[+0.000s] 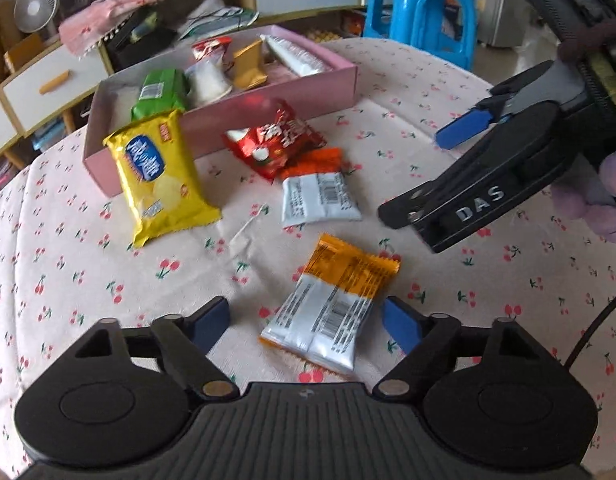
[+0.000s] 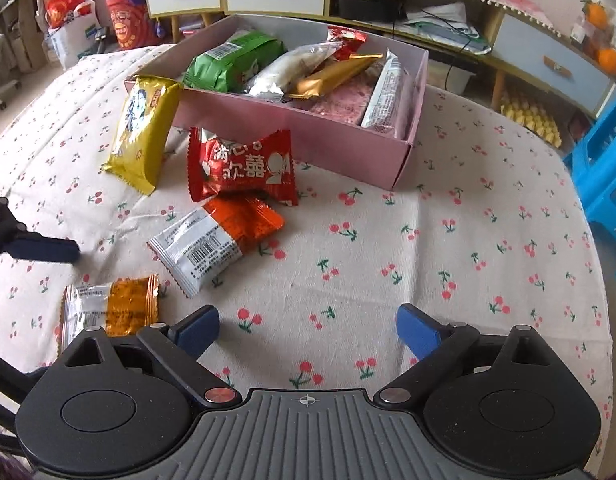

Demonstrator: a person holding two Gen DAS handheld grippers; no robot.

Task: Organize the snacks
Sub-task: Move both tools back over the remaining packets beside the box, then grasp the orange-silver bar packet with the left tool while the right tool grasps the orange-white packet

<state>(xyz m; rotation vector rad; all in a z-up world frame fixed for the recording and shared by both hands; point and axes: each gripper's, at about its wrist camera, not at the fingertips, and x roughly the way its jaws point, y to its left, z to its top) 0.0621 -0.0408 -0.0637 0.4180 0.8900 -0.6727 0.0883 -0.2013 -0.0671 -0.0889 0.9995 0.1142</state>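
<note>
Left claw (image 1: 305, 326) stands spread around the amber snack packet (image 1: 332, 308), seemingly not touching; right claw (image 2: 308, 330) is spread over bare bench (image 2: 388, 240).

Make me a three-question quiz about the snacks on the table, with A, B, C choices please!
1. Where does the yellow chip bag stand?
A. Leaning on the pink box
B. Inside the box
C. On the blue stool

2. How many snack packets lie on the cherry tablecloth, outside the box?
A. Two
B. Four
C. Seven

3. What is the left gripper doing?
A. Squeezing the red packet
B. Open, with the orange and silver packet between its fingers
C. Shut on nothing

Answers:
1 A: its top rests against the box's front wall.
2 B: the yellow bag, the red packet, the orange-red and silver packet and the orange and silver one.
3 B: both blue pads stand clear of the wrapper's sides.
</note>
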